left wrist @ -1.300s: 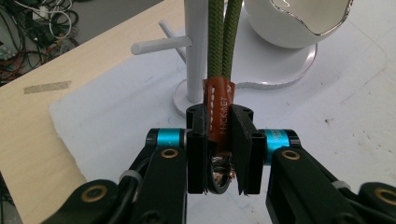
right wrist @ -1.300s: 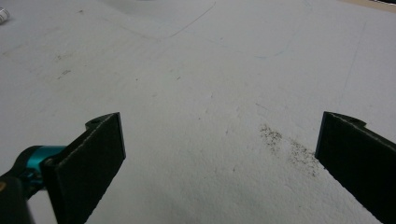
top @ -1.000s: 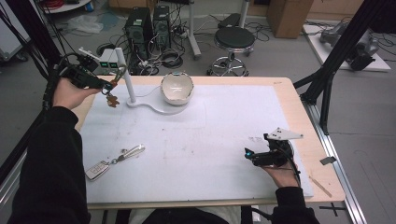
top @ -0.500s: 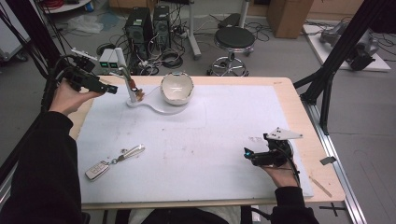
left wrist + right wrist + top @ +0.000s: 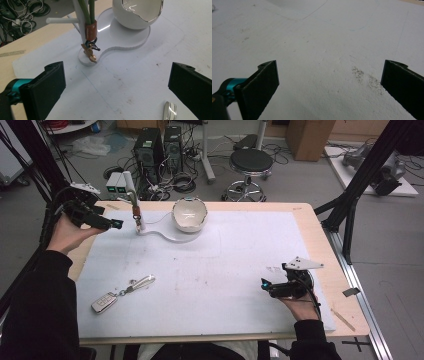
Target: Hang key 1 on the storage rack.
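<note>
Wooden table (image 5: 320,235), one, covered for most of its top by one white mat (image 5: 225,265). At the far left of the mat, one clear stand (image 5: 165,234): flat curved base, one upright white post (image 5: 80,25), one side peg. On the wider lobe of that base, one white egg-shaped bowl (image 5: 189,214), opening tilted toward the near side. Two hand-held grippers. Left gripper (image 5: 117,224) held level above the mat's far left edge, aimed at the post and just short of it; jaws just opened, now wide apart, nothing between them (image 5: 115,85). Right gripper (image 5: 263,285) low over the near right part of the mat, aimed left, jaws likewise wide apart over bare mat (image 5: 329,82). On the near left of the mat, well apart from both grippers, one car key fob (image 5: 104,302) with a pale strap, lying flat, long axis slanting from near left to far right. Beside the post, one green cord (image 5: 86,11) hanging down, gathered by one brown sleeve (image 5: 90,31). Below the sleeve, one small brass key (image 5: 89,53): long axis near vertical, slightly tilted, tip down over the base at the foot of the post; touching the base or just clear of it, not discernible. Close before the left gripper's jaws, one small silvery ring (image 5: 170,111) on the mat.
</note>
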